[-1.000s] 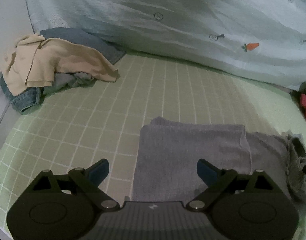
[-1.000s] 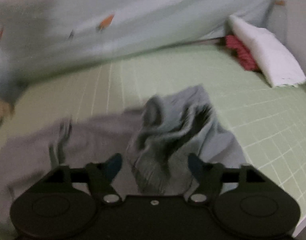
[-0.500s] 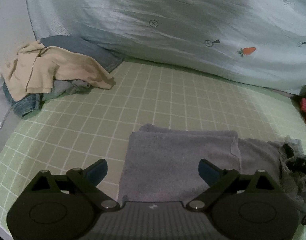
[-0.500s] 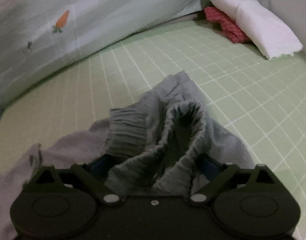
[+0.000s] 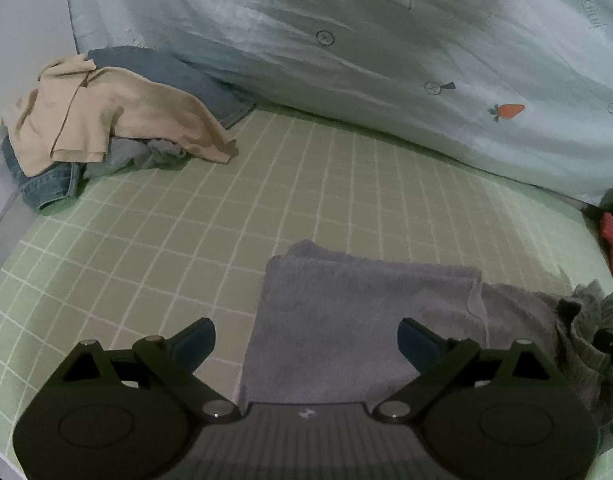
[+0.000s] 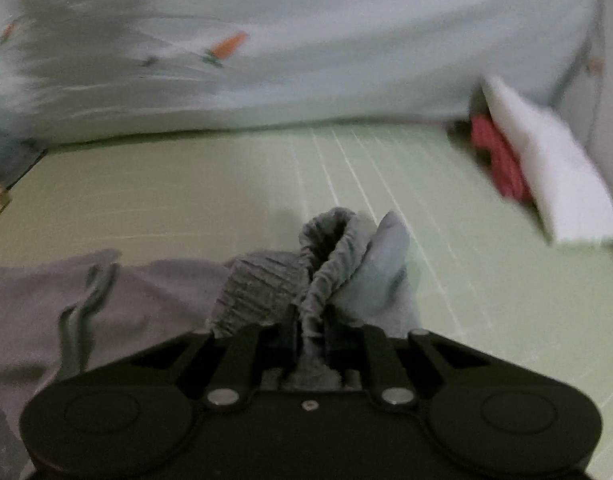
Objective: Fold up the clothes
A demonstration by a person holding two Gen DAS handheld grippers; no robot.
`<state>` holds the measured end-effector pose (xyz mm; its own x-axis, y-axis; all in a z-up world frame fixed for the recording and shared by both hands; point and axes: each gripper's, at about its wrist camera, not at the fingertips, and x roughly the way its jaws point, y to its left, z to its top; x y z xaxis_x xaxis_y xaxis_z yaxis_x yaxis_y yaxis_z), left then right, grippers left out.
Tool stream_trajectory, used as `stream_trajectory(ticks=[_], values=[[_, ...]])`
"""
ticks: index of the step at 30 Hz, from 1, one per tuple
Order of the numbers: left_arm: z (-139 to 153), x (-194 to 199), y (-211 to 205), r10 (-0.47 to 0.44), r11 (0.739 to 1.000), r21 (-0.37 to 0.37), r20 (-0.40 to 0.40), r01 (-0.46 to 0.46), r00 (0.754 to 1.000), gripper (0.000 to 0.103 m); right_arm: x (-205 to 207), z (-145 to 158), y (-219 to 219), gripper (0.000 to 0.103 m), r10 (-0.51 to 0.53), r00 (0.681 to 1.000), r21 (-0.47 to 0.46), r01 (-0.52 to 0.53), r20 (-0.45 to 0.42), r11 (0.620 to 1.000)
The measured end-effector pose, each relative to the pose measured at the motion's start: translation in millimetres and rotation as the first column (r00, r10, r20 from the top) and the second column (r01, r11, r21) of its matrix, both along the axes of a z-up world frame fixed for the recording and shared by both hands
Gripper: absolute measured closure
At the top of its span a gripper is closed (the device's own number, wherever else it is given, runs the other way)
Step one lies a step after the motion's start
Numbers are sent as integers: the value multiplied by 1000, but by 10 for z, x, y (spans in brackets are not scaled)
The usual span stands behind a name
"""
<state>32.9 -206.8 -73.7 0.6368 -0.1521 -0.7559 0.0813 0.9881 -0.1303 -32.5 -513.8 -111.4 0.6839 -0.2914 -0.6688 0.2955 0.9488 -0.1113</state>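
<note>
Lying flat on the green checked sheet (image 5: 226, 240), the grey garment (image 5: 346, 320) fills the lower middle of the left wrist view, its smooth folded body a rough rectangle with one rumpled end trailing to the lower right edge. In the right wrist view the same garment runs from the lower left to the lower centre, where its ribbed elastic waistband (image 6: 326, 264) bunches upward into a loop.

Right gripper (image 6: 310, 332): lower centre of its own view, jaws closing and nearly together, a fold of the waistband pinched between the pads. This view is blurred.

Left gripper (image 5: 306, 336): bottom of its own view, jaws spread wide, the blue-tipped fingers (image 5: 194, 338) standing apart above the garment's near edge; nothing is between them. Whether they touch the cloth cannot be told.

Pile of clothes (image 5: 106, 120): upper left of the left wrist view, a beige top draped over denim and grey pieces, well apart from the grey garment.

Pale blue quilt (image 5: 386, 60): printed with carrots, across the top of both views, bordering the far edge of the sheet.

White folded cloth (image 6: 546, 168): right side of the right wrist view, lying against a red item (image 6: 498, 156) just beside it.
</note>
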Motion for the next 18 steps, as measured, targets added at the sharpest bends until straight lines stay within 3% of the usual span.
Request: stream_trajectory(ticks=[4, 7, 9, 13, 18], values=[[-56, 15, 113, 11, 1000, -1, -18, -11, 1000, 5, 22, -41, 441, 85, 104, 993, -96, -109, -52, 989], [-114, 20, 215, 23, 1000, -12, -41, -23, 999, 5, 98, -258, 612, 57, 142, 980, -73, -153, -136, 986], [-142, 20, 270, 25, 1000, -17, -51, -26, 998, 5, 85, -284, 684, 54, 135, 980, -91, -149, -148, 985], [-177, 30, 308, 26, 999, -23, -63, -28, 998, 5, -41, -71, 592, 31, 105, 993, -42, -107, -47, 993], [-158, 71, 236, 18, 999, -33, -55, -20, 998, 5, -197, 167, 312, 27, -30, 996, -25, 32, 81, 999]])
